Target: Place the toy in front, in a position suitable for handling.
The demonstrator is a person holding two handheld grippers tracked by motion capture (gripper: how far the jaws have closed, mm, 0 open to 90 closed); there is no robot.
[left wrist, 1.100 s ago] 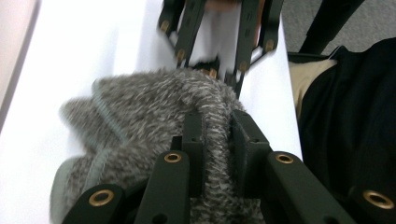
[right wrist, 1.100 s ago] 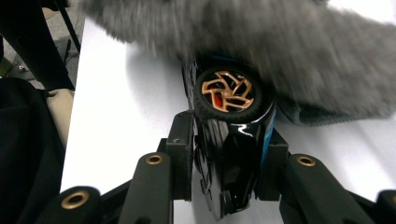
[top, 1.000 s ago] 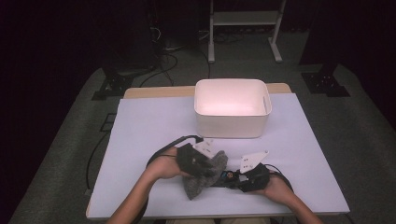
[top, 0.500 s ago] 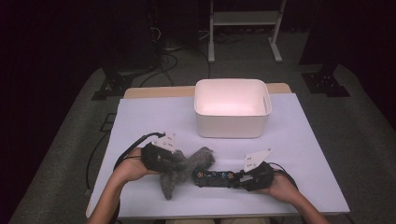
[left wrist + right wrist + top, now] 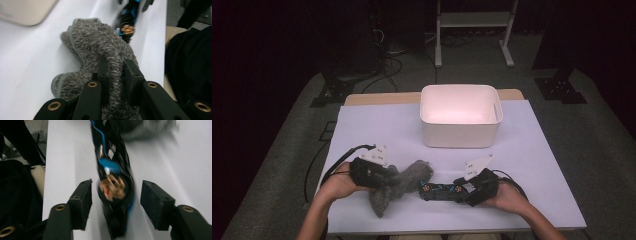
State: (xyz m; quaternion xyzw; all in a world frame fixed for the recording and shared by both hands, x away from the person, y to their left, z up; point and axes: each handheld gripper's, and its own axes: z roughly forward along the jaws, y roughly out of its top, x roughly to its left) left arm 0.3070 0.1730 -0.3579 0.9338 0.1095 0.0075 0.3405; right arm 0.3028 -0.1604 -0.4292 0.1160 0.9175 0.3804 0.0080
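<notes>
Now left gripper (image 5: 113,75) clamped on grey fuzzy cloth (image 5: 100,45); right gripper (image 5: 116,195) jaws just opened, apart around black drone frame (image 5: 113,182).

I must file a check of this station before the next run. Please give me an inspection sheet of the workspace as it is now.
Surface: white table top, bare around the things.
Job's things: grey fuzzy cloth lying at the near edge; black and blue drone frame beside it, flat on the table; white bin farther back, nothing seen inside.
Clutter: nothing seen.
Grippers: left gripper shut on the cloth, a fold pinched between its pads; right gripper has just been opening, jaws apart on either side of the drone frame's end, pads clear of it.
Cables: black cable trailing from the left gripper; more on the floor behind.
Surroundings: dark room, grey carpet, metal stand at the back.
</notes>
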